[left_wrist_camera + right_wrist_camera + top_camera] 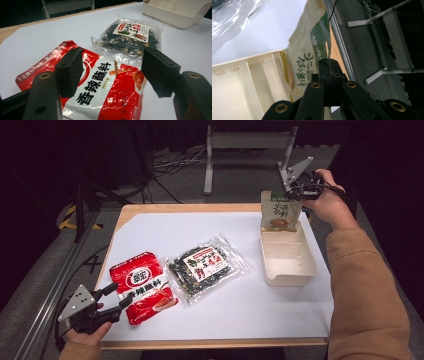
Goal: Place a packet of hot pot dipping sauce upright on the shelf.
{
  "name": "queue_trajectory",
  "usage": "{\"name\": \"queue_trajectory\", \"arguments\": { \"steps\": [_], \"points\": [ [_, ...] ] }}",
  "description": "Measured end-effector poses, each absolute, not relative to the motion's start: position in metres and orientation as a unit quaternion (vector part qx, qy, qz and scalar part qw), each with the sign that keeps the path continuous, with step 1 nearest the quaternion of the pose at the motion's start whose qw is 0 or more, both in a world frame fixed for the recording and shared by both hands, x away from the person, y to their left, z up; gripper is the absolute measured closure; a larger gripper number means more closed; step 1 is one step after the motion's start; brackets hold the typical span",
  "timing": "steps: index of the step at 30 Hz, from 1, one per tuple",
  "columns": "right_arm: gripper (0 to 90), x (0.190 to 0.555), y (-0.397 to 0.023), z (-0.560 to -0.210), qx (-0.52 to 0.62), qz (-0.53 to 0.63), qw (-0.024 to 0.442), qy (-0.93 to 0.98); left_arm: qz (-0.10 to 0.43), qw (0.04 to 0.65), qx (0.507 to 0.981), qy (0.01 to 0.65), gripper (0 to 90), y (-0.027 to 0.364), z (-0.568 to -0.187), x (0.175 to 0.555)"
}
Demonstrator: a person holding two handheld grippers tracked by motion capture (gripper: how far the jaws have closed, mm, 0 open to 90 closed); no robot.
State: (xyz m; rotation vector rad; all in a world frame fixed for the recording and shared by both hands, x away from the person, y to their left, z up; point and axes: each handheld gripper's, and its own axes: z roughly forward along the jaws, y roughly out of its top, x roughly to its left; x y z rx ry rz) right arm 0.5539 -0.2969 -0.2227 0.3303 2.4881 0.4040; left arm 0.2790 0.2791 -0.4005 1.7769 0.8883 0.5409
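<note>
At the far right of the table, in the high view, a green-and-beige pouch [280, 211] is held upright by its top edge between the closed jaws of the right gripper [299, 191], its lower end hanging into the far end of the cream bin [289, 271]. The rest of the bin looks bare. The step in hand is judged to be the lowering of this pouch into the bin; next, a release is called for once the pouch is well below the rim. At the near left corner, the left gripper [116, 296] is held with jaws wide, just beside the lower edge of the red sauce packet [142, 287]. The clear bag of dark dried contents [206, 267] lies beyond it.

In the left gripper view, the red sauce packet [105, 90] is seen lying flat between and just beyond the spread jaws, untouched. The clear bag [128, 40] lies farther ahead, and the bin [175, 12] farther still.

In the right gripper view, the pouch [308, 60] is pinched at its edge by the shut jaws, and the ribbed inner wall of the bin [244, 85] is seen to their left.
</note>
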Motion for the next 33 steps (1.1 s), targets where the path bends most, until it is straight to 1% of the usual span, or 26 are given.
{"name": "queue_trajectory", "arguments": {
  "steps": [9,14,17,33],
  "points": [
    [90.0,0.551,-0.307,-0.231,0.14,0.168,0.289,0.932,0.223,0.516,0.741,0.367,34.5,0.277,-0.401,0.282],
    [90.0,0.55,-0.309,-0.233,0.14,0.146,0.282,0.938,0.222,0.516,0.742,0.366,34.5,0.276,-0.401,0.283],
    [90.0,0.55,-0.31,-0.236,0.145,0.153,0.28,0.937,0.223,0.517,0.742,0.365,34.5,0.276,-0.401,0.283],
    [89.9,0.554,-0.306,-0.257,0.171,0.153,0.246,0.942,0.221,0.519,0.741,0.366,34.5,0.277,-0.401,0.284]
  ]
}}
